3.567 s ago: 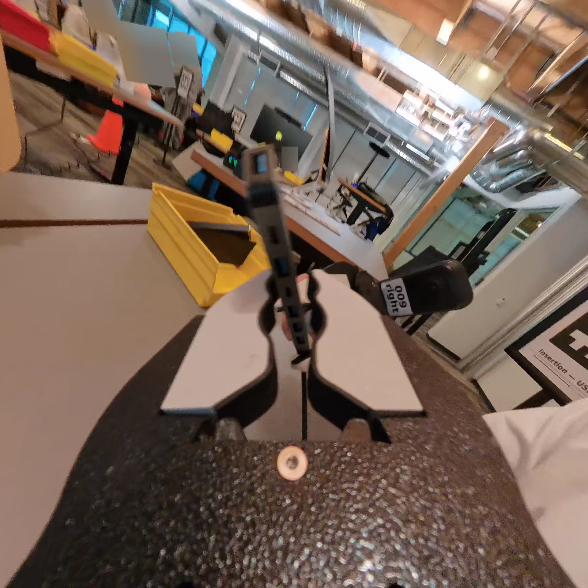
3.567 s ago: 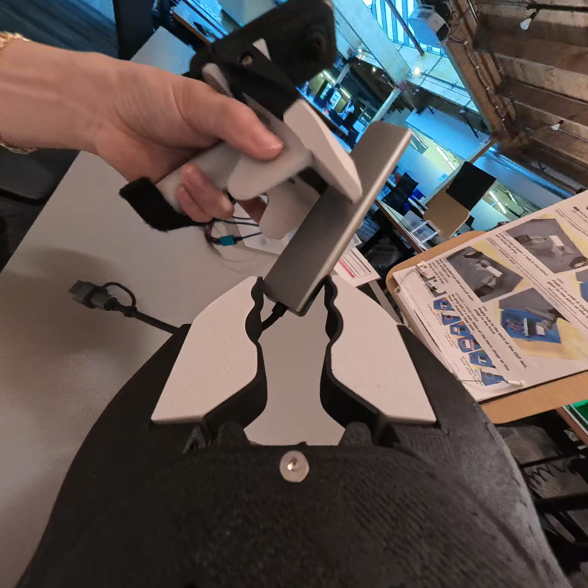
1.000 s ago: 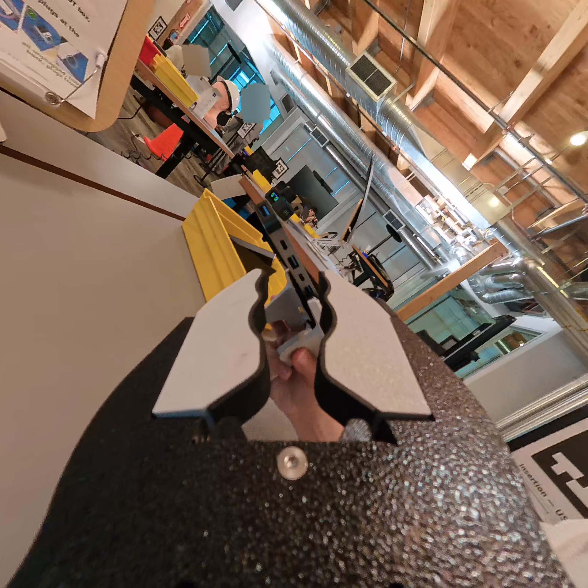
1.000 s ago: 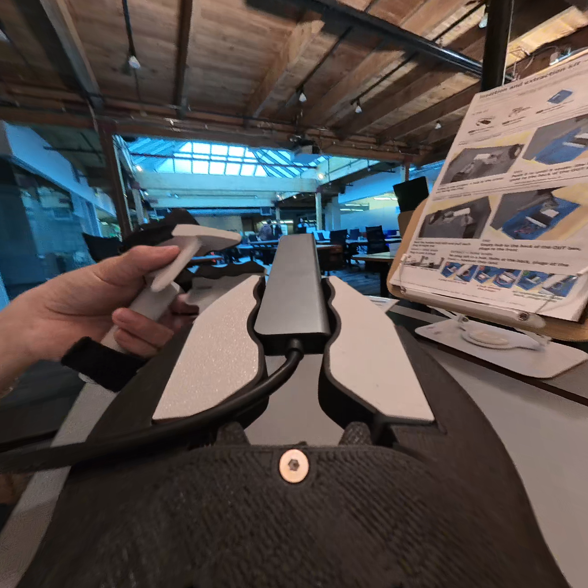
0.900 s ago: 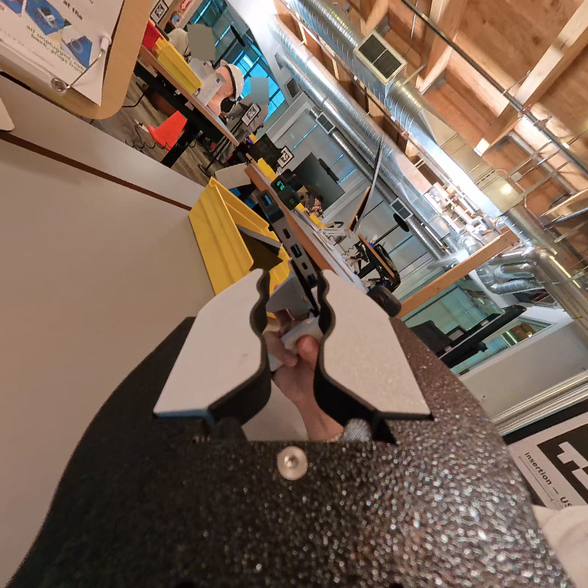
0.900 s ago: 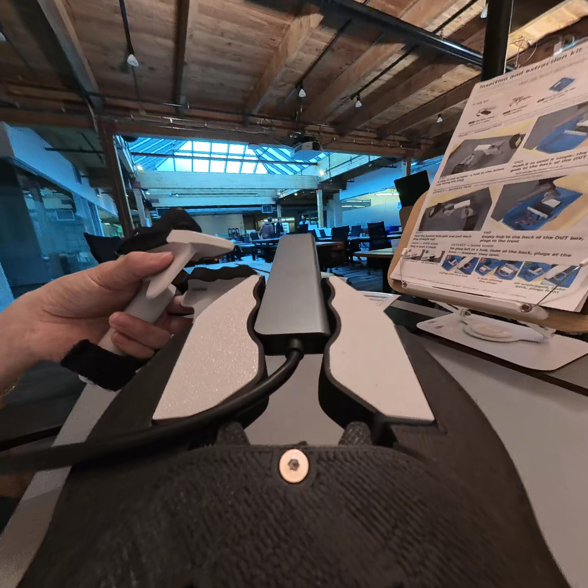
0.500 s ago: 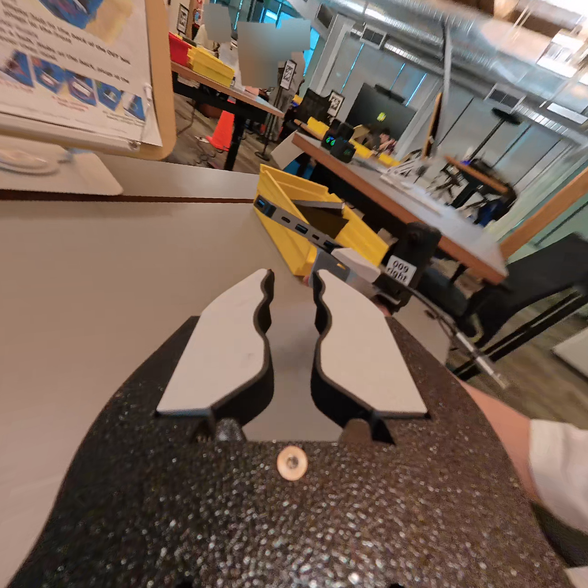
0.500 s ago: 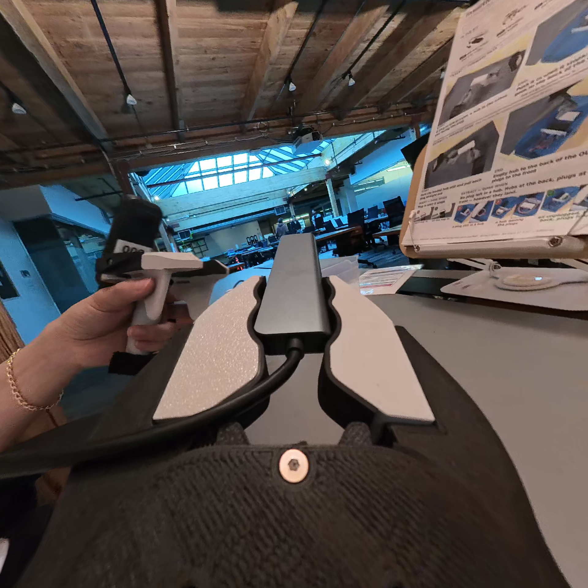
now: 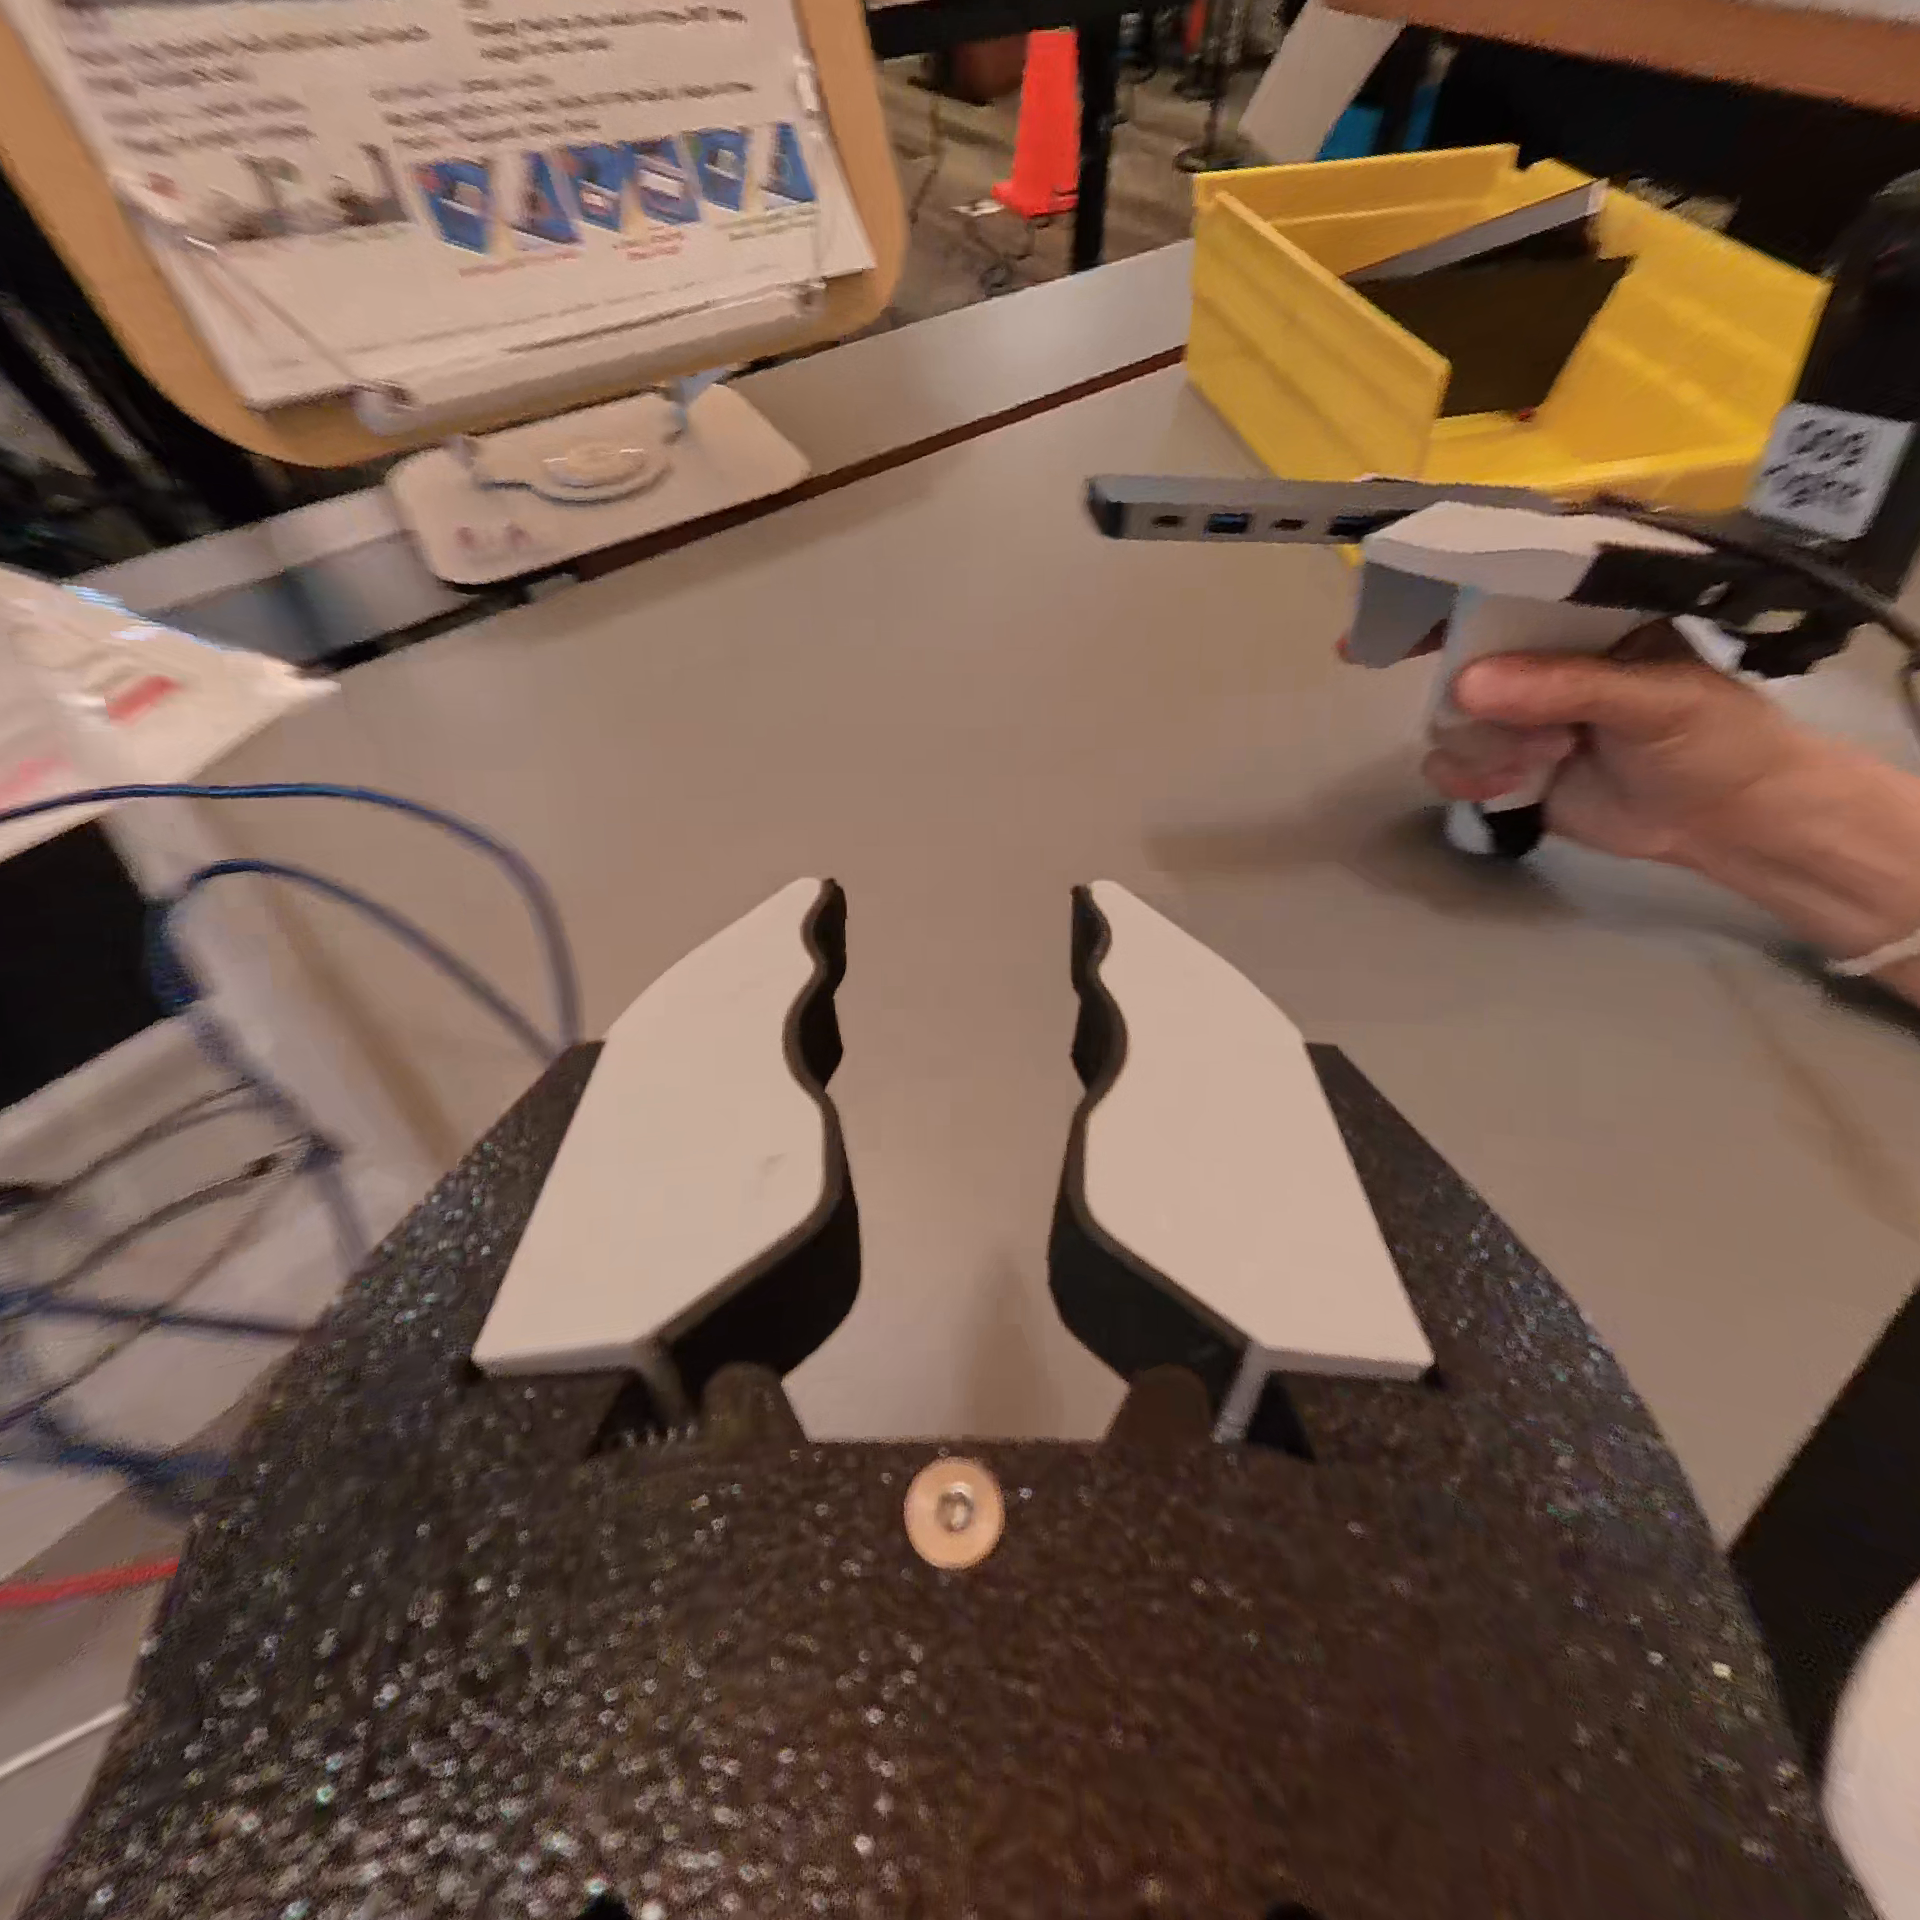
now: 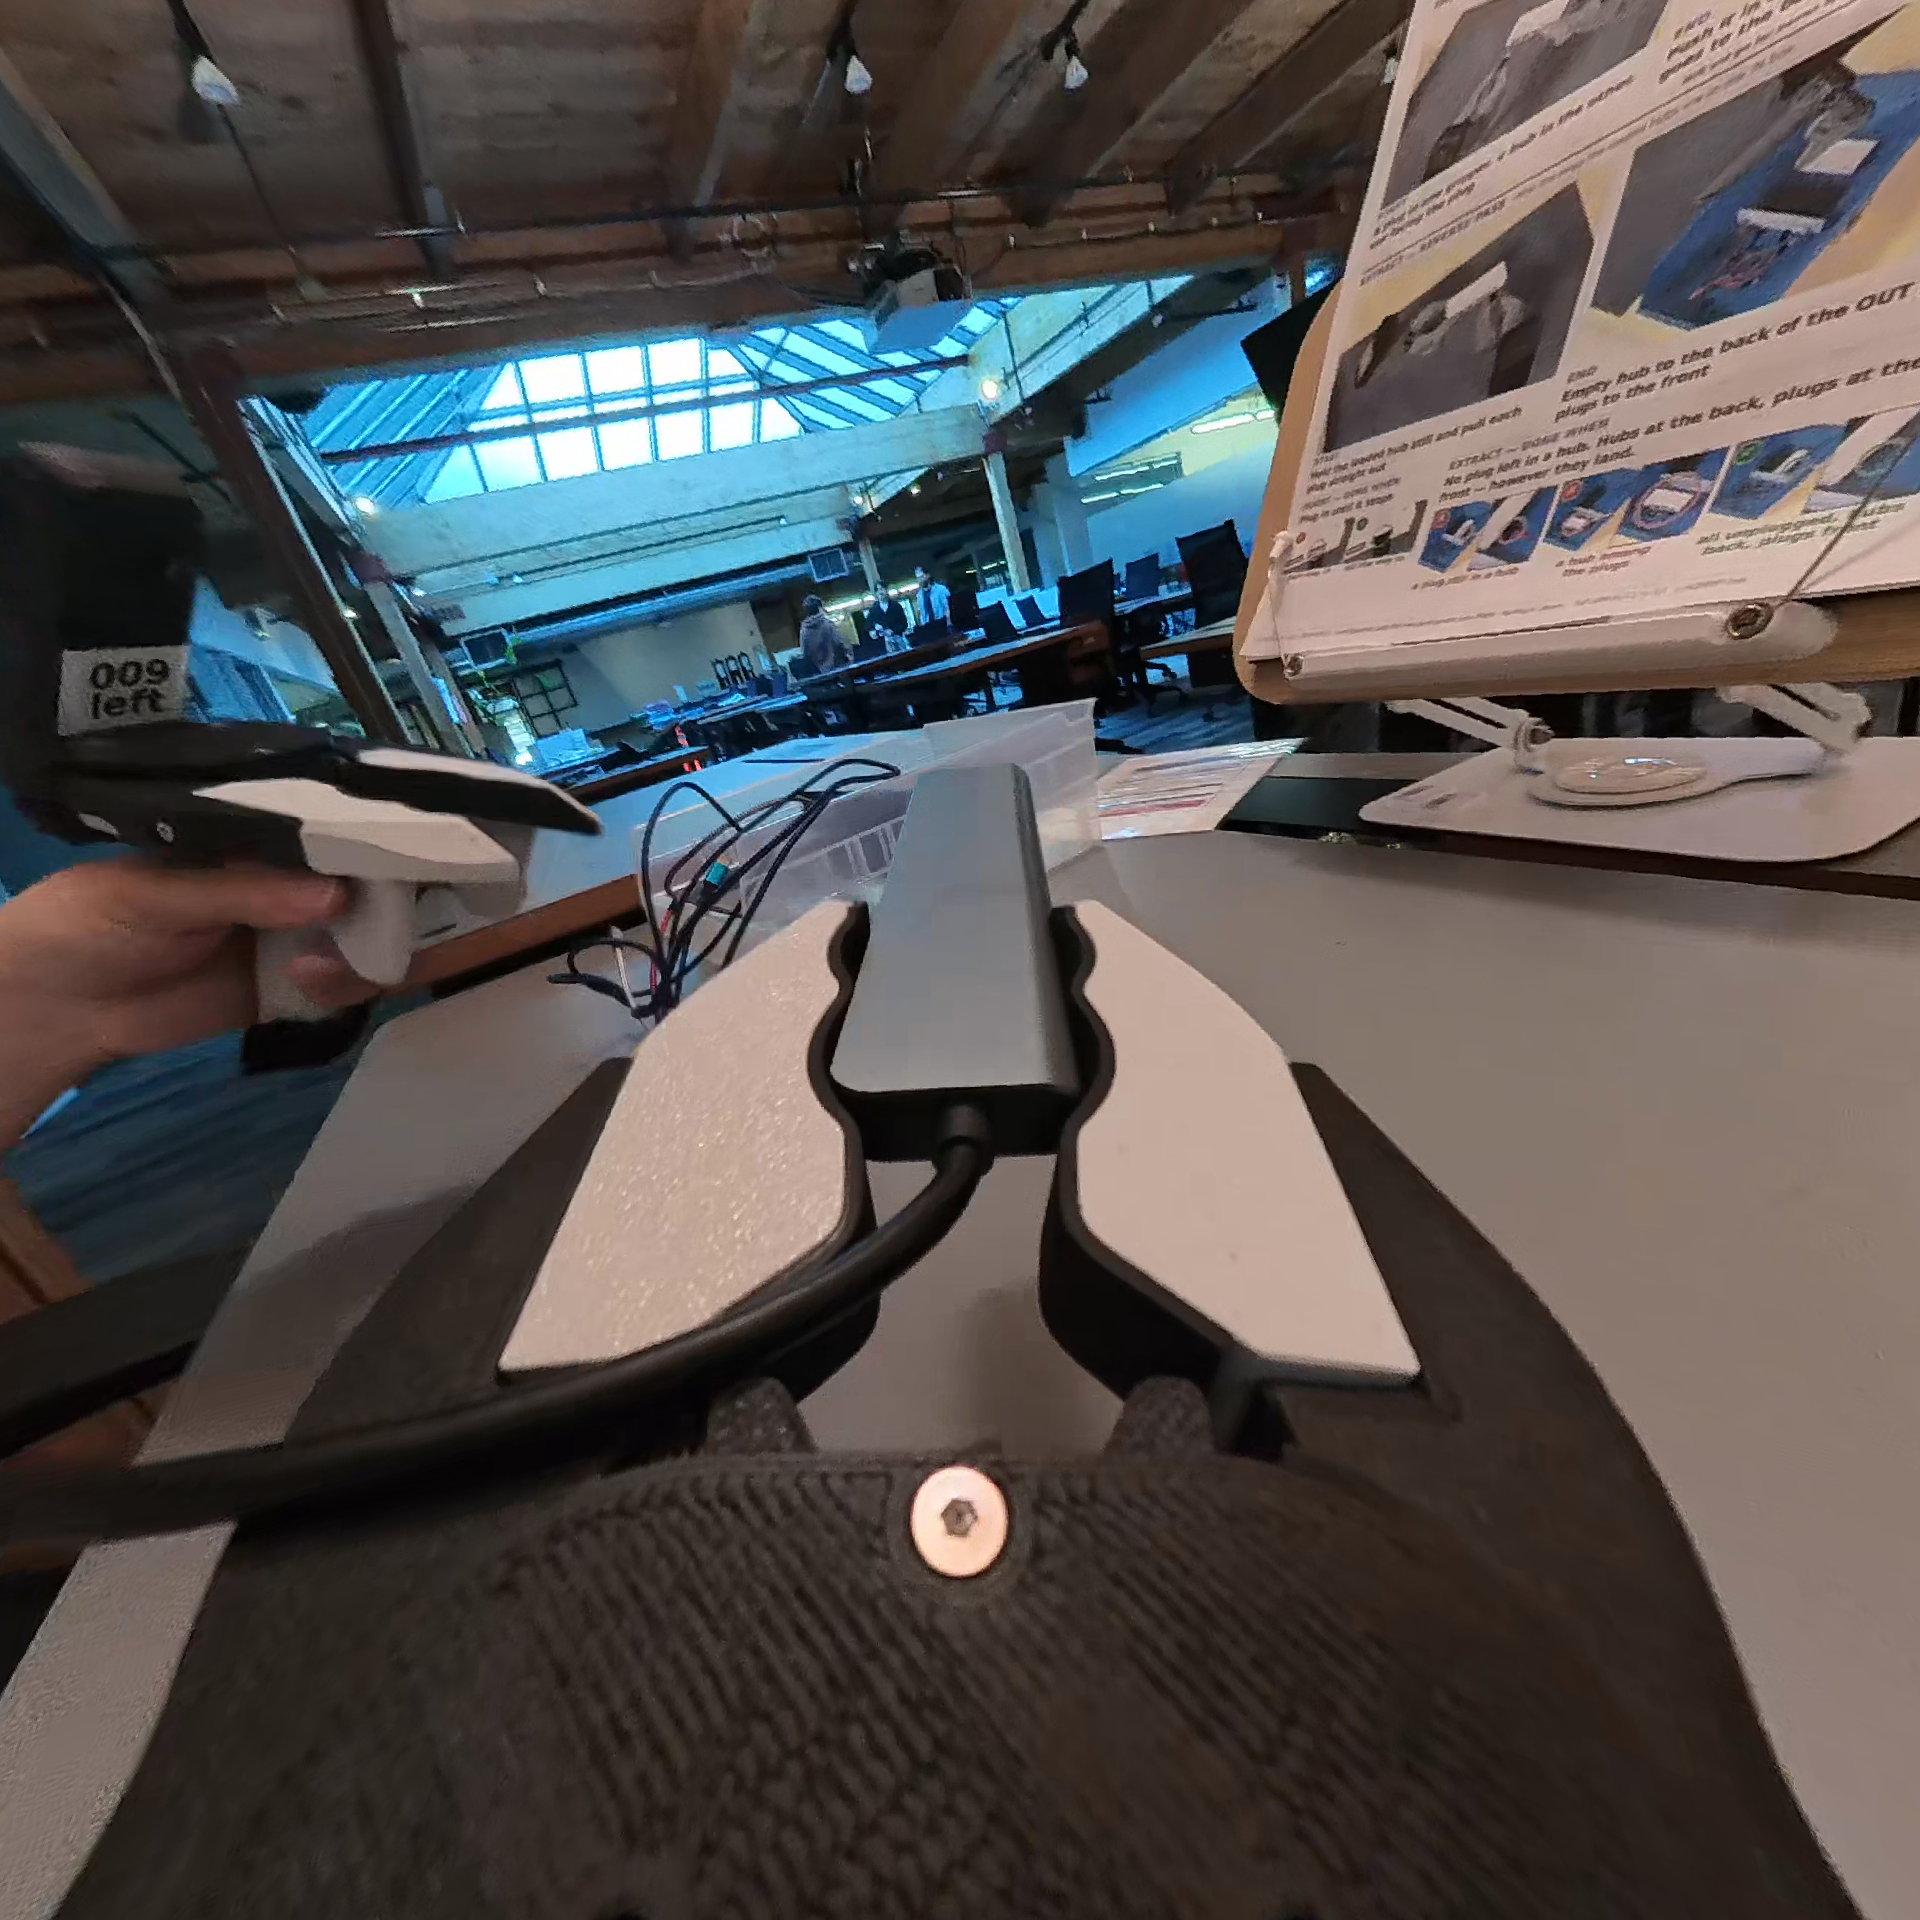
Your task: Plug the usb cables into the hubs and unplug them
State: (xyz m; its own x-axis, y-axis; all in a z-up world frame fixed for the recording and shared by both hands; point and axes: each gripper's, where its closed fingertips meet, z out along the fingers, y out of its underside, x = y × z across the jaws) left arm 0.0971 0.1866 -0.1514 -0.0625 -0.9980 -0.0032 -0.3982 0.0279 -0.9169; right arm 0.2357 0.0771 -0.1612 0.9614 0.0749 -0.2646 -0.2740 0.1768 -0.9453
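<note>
Grey metal hub (image 10: 961, 935) sits clamped between the right gripper (image 10: 961, 971) fingers at frame centre, its cord trailing lower left. In the left wrist view it shows upper right, port edge facing left. Left gripper (image 9: 951, 997) has let go of the hub and swung away; it now hangs open and empty over the table (image 9: 935, 665). Judgement: handover done, left free to fetch a plug. No USB plug is visible; the bin (image 9: 1340, 312) interior is mostly hidden, and the wires (image 9: 364, 883) at left are blurred.
</note>
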